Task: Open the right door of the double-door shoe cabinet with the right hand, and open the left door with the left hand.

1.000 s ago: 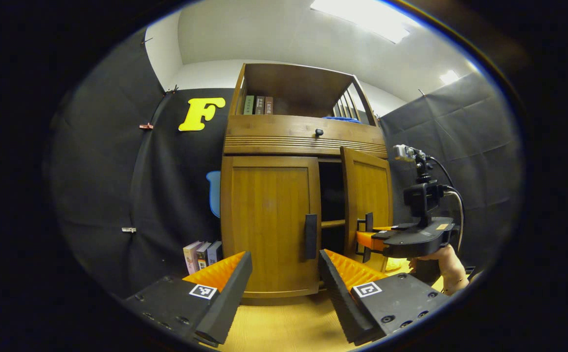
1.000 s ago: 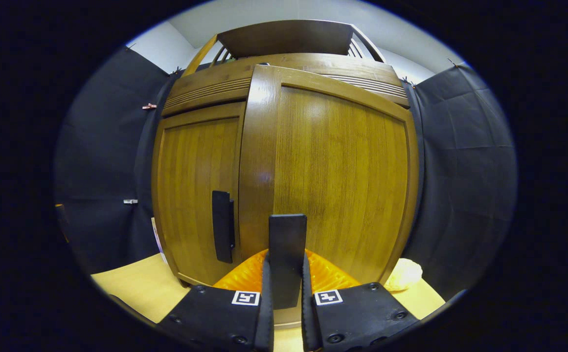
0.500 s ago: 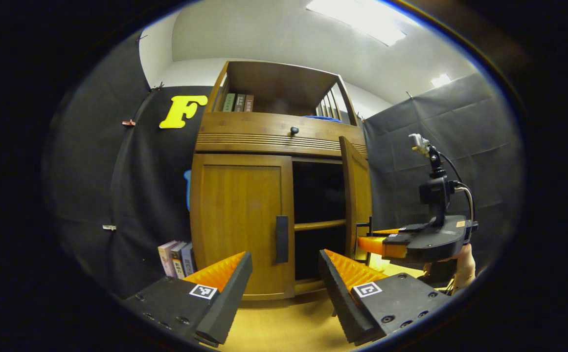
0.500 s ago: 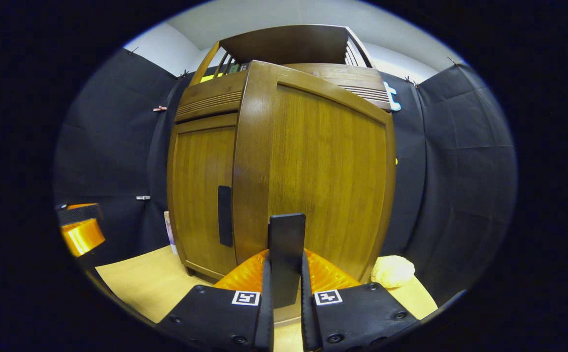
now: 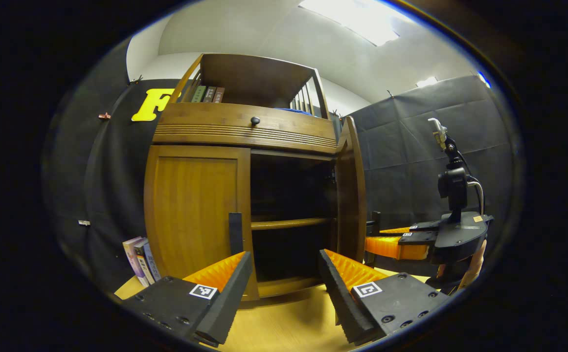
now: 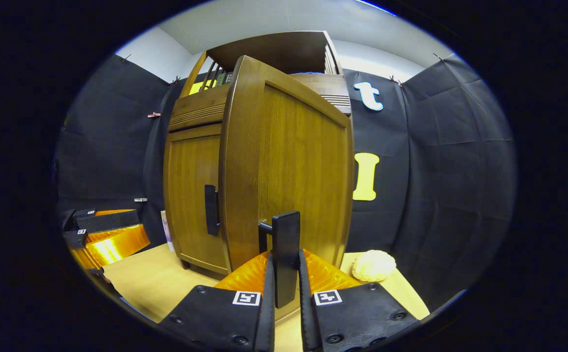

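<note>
Double-door shoe cabinet on the tabletop, shown with right door swung well out on its hinge and left door flush shut. Right gripper with jaws closed on the right door's handle, a dark upright bar with its long axis vertical, one finger pressing on either side. Left gripper with jaws spread wide and holding nothing, aimed at the gap between the two doors. Left door's handle, also a vertical bar, set on that door's inner edge, ahead of the left jaws and slightly up and to their left, close to the left finger but judged not yet between the fingers. Left gripper the nearer of the two to this handle, the right gripper lying well off on the far side of the open door. Likely next demand: a small shift leftward and forward so the vertical bar falls between the open jaws. Counts: two doors, one open and one shut; two bar handles; one small knob on the drawer front above; one inner shelf visible in the open half; two grippers
</note>
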`<state>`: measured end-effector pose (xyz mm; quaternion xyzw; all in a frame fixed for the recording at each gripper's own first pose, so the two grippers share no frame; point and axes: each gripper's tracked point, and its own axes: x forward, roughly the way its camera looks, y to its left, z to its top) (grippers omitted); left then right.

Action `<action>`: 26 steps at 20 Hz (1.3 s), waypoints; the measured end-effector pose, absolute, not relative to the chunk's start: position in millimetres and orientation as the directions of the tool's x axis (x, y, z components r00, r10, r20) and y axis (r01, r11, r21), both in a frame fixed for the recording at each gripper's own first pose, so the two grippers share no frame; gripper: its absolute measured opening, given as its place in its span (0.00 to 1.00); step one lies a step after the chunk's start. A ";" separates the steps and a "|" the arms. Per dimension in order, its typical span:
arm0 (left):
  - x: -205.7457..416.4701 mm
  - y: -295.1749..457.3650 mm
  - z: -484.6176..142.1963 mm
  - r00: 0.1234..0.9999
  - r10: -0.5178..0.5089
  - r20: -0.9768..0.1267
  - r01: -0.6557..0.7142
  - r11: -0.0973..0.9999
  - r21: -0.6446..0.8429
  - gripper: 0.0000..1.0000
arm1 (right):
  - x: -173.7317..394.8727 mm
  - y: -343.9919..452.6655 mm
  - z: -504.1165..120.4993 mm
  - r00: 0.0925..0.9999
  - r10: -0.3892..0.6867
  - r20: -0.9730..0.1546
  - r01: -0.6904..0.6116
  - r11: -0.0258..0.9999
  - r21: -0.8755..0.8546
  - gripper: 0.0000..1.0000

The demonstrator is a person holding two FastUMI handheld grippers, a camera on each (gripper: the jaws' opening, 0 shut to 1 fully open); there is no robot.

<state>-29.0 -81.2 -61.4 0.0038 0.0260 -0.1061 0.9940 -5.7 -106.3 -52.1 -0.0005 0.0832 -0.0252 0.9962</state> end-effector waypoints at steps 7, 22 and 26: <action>-15.0 -120.8 -69.4 0.959 -0.277 -0.057 0.276 0.961 -0.027 0.87 | -23.8 -160.9 -53.4 0.973 -0.147 -0.177 0.144 0.989 -0.025 0.24; 19.8 -101.4 -83.9 0.983 -0.167 -0.081 0.165 0.986 -0.037 0.86 | -75.5 -254.1 -27.0 0.928 -0.357 -0.105 0.348 0.933 -0.094 0.10; 33.2 -83.1 -87.5 0.991 -0.111 -0.081 0.109 0.994 -0.028 0.85 | -83.8 -239.3 -26.3 0.939 -0.322 -0.116 0.317 0.946 -0.064 0.18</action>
